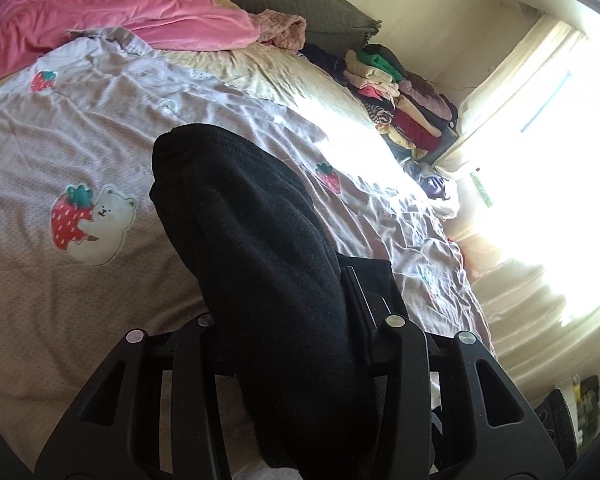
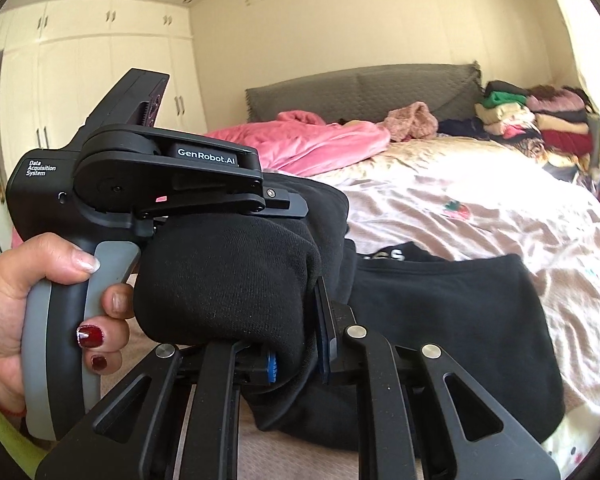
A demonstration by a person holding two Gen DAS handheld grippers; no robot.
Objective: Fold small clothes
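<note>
black garment [image 2: 440, 312]: matt knitted cloth, finely fuzzy, printed white lettering at one edge. bed sheet [image 1: 80, 136]: thin, creased cloth, small dotted pattern, flat strawberry and bear prints. pink blanket [image 1: 112, 12]: soft plush cloth. headboard cover [image 2: 360, 88]: grey quilted cloth. left gripper [image 2: 288, 204]: matt black plastic, smooth grey grip panels. right gripper [image 2: 296, 360]: matt black plastic, bright metal pivot pins, ribbed blue pads.

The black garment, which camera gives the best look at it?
The right wrist view: the black garment lies spread on the bed, one end bunched where the left gripper and right gripper clamp it. The left wrist view shows only a dark fold rising between its fingers.
</note>
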